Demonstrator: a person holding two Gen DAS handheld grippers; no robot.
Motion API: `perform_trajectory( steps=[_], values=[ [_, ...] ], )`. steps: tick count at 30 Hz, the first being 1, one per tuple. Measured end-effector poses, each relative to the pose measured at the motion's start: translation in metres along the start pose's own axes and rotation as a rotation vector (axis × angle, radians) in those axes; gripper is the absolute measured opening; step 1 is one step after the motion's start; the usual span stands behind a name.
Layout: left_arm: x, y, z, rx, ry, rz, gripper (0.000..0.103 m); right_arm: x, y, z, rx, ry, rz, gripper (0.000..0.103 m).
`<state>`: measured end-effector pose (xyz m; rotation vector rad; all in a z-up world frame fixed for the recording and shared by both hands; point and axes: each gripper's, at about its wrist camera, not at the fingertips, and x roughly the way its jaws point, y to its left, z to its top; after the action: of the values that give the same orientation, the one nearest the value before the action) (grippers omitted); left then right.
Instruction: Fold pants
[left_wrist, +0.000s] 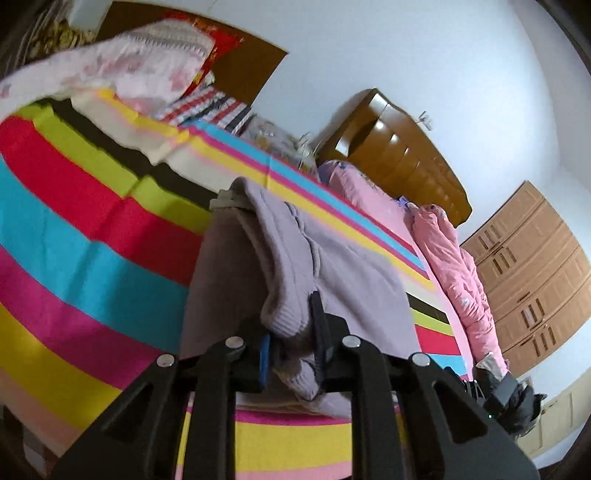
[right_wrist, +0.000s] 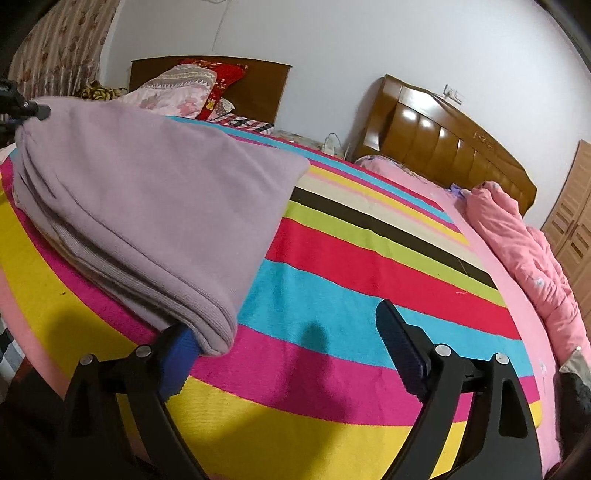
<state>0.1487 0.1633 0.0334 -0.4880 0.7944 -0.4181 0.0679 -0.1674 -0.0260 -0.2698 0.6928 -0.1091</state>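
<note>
**Left wrist view: lilac pants pinched at one end, right claw spread beside the other**

Left wrist view shows the left gripper (left_wrist: 291, 343) with its two black fingers pressed onto a bunched fold of the soft lilac knit pants (left_wrist: 295, 266) — the cloth fills the narrow gap between the pads and spills out below them. From there the pants run away from the camera over the bed's bright striped cotton cover (left_wrist: 85, 236), with a pale waistband edge at the far end. A rumpled pink quilt (left_wrist: 458, 258) lies along the right side of the bed, and a glossy brown wooden headboard (left_wrist: 399, 155) stands behind it against the white wall.

In the right wrist view the right gripper (right_wrist: 291, 350) is spread wide, with striped cover showing between its fingers. Its left finger (right_wrist: 177, 354), blue-padded, touches the near corner of the pants (right_wrist: 147, 206), which lie folded in several layers on the cover; its right finger is well apart from the cloth and holds nothing. At the far left end of the fold, the tip of the other gripper (right_wrist: 35, 109) meets the fabric — whether it grips there cannot be told from this view. A tan panelled wardrobe (right_wrist: 576, 229) stands at the right edge.
</note>
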Motion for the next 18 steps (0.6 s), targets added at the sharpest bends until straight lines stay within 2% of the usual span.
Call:
perform_trajectory(
  steps=[3,5,6,7,8,9,10,12,15,18],
  values=[
    [0.027,0.031,-0.018,-0.057,0.079,0.067,0.020,0.004,-0.003,-0.002,0.031,-0.001,0.033,0.085],
    [0.028,0.044,-0.023,-0.130,0.058,0.012,0.028,0.006,-0.006,0.000,0.036,0.011,0.058,0.085],
    [0.023,0.043,-0.022,-0.142,0.049,0.015,0.033,0.004,-0.007,0.002,0.016,0.016,0.080,0.085],
    [0.017,0.038,-0.020,-0.123,0.034,0.060,0.045,0.001,-0.009,0.002,-0.001,0.019,0.106,0.085],
    [0.010,0.031,-0.018,-0.090,0.016,0.144,0.066,-0.007,-0.014,0.002,-0.020,0.017,0.165,0.085],
    [-0.002,0.023,-0.015,-0.032,-0.022,0.289,0.072,-0.013,-0.018,0.002,-0.025,0.008,0.209,0.085],
    [-0.015,0.012,-0.012,0.023,-0.075,0.392,0.073,-0.022,-0.024,0.002,-0.016,-0.011,0.258,0.085],
    [-0.032,-0.010,-0.004,0.102,-0.140,0.454,0.076,-0.036,-0.040,0.009,0.058,-0.044,0.348,0.085],
    [-0.028,-0.055,0.006,0.229,-0.175,0.365,0.081,-0.039,-0.047,0.037,0.176,-0.124,0.423,0.083],
    [0.019,-0.092,0.006,0.363,-0.110,0.316,0.082,-0.024,-0.031,0.071,0.231,-0.148,0.424,0.074]
  ],
)
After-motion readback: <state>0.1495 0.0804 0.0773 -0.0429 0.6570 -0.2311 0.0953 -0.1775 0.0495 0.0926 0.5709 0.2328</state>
